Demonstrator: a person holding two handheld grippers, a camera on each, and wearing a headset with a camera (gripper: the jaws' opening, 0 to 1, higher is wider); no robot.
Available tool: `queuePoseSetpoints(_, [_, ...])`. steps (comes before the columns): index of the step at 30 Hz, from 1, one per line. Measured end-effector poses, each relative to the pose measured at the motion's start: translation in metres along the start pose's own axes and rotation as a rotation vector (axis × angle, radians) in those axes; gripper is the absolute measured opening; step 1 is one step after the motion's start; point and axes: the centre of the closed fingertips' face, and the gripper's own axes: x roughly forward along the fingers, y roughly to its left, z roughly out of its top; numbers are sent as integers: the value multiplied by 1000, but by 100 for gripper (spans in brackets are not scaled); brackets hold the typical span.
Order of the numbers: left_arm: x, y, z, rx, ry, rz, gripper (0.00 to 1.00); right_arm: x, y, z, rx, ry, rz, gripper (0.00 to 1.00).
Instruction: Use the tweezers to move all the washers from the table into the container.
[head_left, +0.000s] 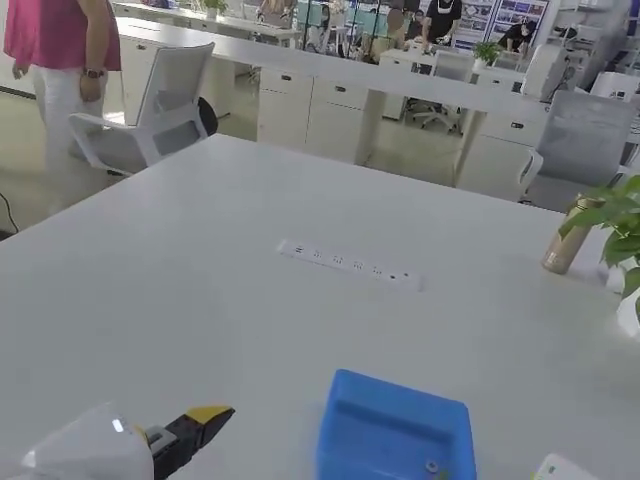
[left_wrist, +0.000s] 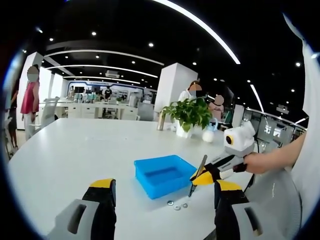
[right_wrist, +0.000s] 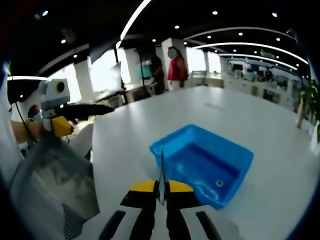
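A blue container (head_left: 395, 430) sits on the white table (head_left: 200, 280) near its front edge, with one washer (head_left: 432, 466) inside it. In the left gripper view three washers (left_wrist: 177, 206) lie on the table just in front of the container (left_wrist: 160, 175). My right gripper (left_wrist: 204, 178) comes in from the right, shut on the tweezers (left_wrist: 199, 172), whose tips hang just above those washers. In its own view the right gripper (right_wrist: 162, 189) clamps the tweezers (right_wrist: 162, 167) over the container (right_wrist: 205, 165) and its washer (right_wrist: 219, 183). My left gripper (left_wrist: 162, 195) is open and holds nothing, left of the container (head_left: 195, 425).
A power strip (head_left: 348, 265) is set into the middle of the table. A bronze bottle (head_left: 568, 240) and a potted plant (head_left: 615, 225) stand at the right edge. Chairs, desks and people are beyond the table.
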Motion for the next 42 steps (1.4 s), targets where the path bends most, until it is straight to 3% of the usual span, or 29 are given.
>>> queuePoseSetpoints(4, [-1, 0, 1, -2, -4, 0, 82, -8, -5, 23, 21, -54, 21, 3])
queuePoseSetpoints(6, [0, 0, 0, -1, -2, -1, 82, -12, -3, 43, 53, -104, 44, 3])
queuePoseSetpoints(10, [0, 0, 0, 3, 2, -1, 81, -16, -10, 72, 47, -153, 41, 3])
queuePoseSetpoints(15, [-1, 2, 0, -1, 0, 5, 81, -11, -30, 89, 44, -176, 18, 3])
queuePoseSetpoints(24, [-1, 2, -1, 2, 4, 8, 80, 4, -53, 79, 71, -100, -53, 3])
queuePoseSetpoints(33, [0, 1, -3, 8, 15, 3, 79, 20, -83, 49, 126, -1, -105, 3])
queuePoseSetpoints(42, [0, 1, -4, 8, 23, 1, 79, 33, -83, 32, 127, 59, -105, 3])
